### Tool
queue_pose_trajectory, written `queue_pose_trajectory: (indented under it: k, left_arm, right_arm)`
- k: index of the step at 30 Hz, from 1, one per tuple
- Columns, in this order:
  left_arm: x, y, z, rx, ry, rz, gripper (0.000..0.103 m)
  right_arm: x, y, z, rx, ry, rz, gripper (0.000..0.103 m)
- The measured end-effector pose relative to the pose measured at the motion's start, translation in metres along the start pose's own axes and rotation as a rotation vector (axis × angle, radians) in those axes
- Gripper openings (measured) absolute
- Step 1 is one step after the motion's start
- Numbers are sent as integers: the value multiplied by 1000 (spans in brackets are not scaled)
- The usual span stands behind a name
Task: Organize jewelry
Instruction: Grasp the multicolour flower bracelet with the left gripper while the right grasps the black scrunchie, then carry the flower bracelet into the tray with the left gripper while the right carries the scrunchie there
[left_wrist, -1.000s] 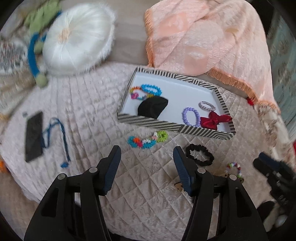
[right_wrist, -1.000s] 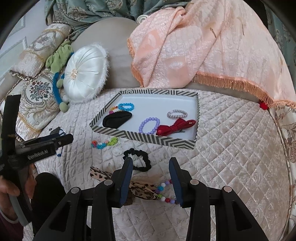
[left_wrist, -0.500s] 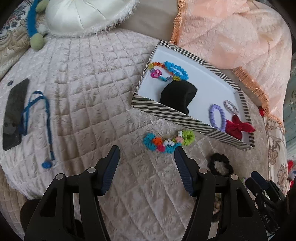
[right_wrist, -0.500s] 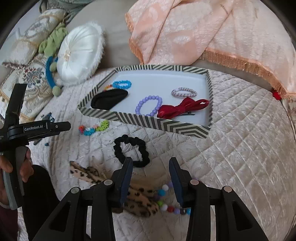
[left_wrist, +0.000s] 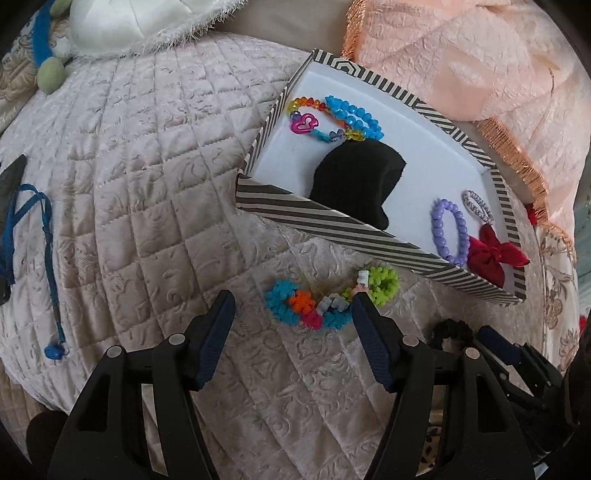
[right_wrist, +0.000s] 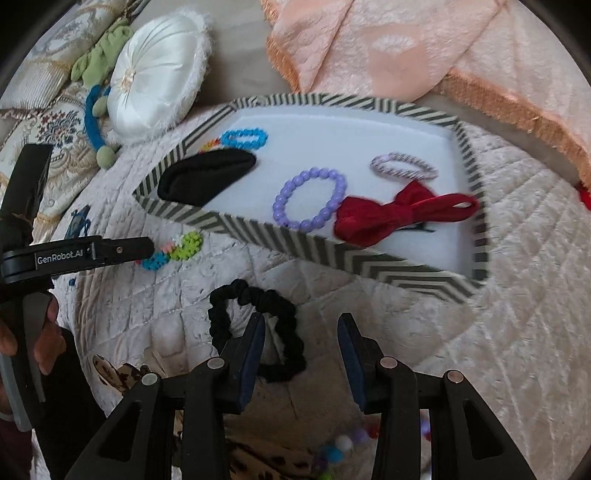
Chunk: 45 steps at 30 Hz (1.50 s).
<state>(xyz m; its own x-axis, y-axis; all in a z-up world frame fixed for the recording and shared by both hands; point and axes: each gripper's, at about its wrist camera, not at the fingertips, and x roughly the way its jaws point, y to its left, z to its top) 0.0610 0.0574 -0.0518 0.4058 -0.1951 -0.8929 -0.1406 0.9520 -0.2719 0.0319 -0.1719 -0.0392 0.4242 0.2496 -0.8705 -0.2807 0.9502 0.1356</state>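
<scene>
Both grippers had dropped closer: our left gripper (left_wrist: 291, 302), narrowing yet empty, bracketed the pom-pom bracelet (left_wrist: 330, 299); our right gripper (right_wrist: 301, 325), open, straddled the black scrunchie (right_wrist: 258, 332); next, squeeze.

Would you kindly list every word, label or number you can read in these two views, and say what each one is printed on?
"GenRobot.AI": white lettering on the black body of the left gripper, seen at the left edge of the right wrist view.
No other text is readable; the striped tray, the jewelry and the cushions show patterns only, no lettering.
</scene>
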Motion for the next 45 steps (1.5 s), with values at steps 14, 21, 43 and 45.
queue_pose_trajectory:
  k: [14, 21, 43, 45]
  left_arm:
    - [-48, -7, 3, 48, -69, -71, 10]
    - [-90, -24, 14, 87, -142, -94, 10]
    - [-111, -96, 60, 243, -231, -37, 10]
    - [-107, -101, 64, 254, -230, -30, 10]
  right_arm:
    - [-41, 4, -3, -5, -115, 69, 8]
    - [-81, 4, 7, -2, -198, 70, 8]
    - [-108, -20, 35, 6, -262, 31, 8]
    - [-107, -24, 39, 7, -263, 27, 8]
